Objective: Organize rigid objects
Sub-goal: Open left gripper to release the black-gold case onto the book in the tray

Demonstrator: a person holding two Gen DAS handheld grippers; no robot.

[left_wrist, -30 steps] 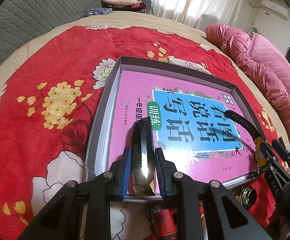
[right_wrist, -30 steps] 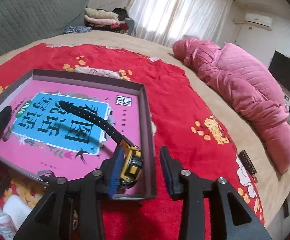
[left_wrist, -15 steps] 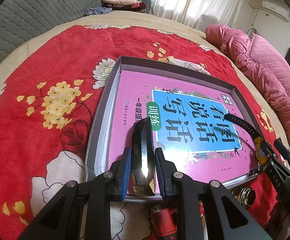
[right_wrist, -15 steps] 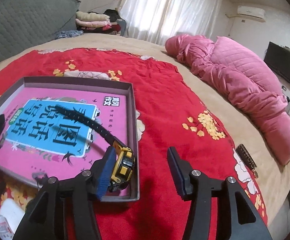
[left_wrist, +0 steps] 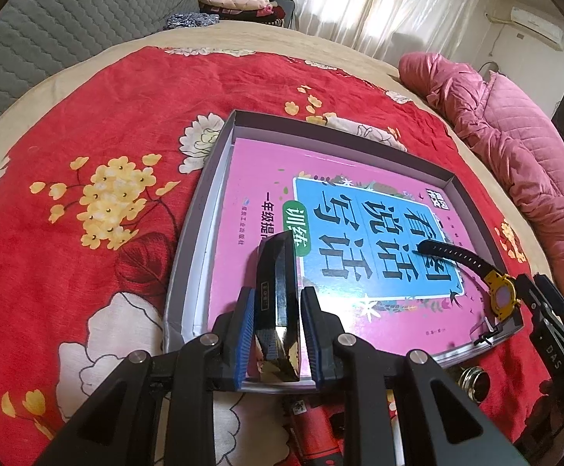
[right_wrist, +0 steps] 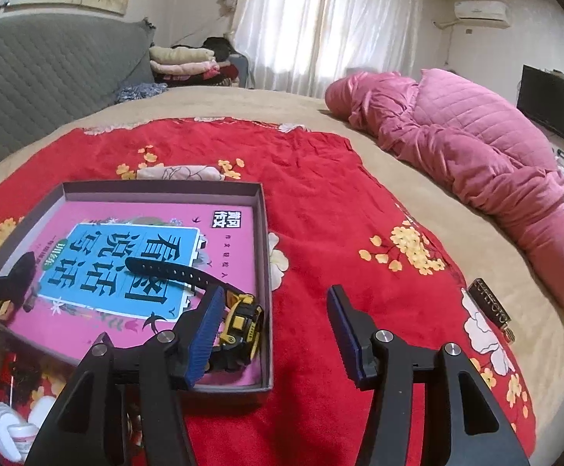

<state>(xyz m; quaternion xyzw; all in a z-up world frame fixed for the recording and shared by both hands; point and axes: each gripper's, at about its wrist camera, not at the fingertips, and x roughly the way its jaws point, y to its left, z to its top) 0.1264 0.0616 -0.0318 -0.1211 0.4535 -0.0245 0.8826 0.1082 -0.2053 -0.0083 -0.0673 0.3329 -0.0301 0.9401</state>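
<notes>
Watch (right_wrist: 239, 326): lying in the tray's (right_wrist: 266, 272) near right corner
Left gripper (left_wrist: 277, 330): you're squeezing that glossy black bar (left_wrist: 278, 291)
Right gripper (right_wrist: 274, 334): spread wide, holding nothing

Showing matte black angular bodies on both the left gripper (left_wrist: 278, 322) and the right gripper (right_wrist: 272, 332), wearing ribbed blue pads (right_wrist: 204, 334) on the inner finger faces, carrying round silver screws along the linkages, bearing white lettering on one housing.
</notes>
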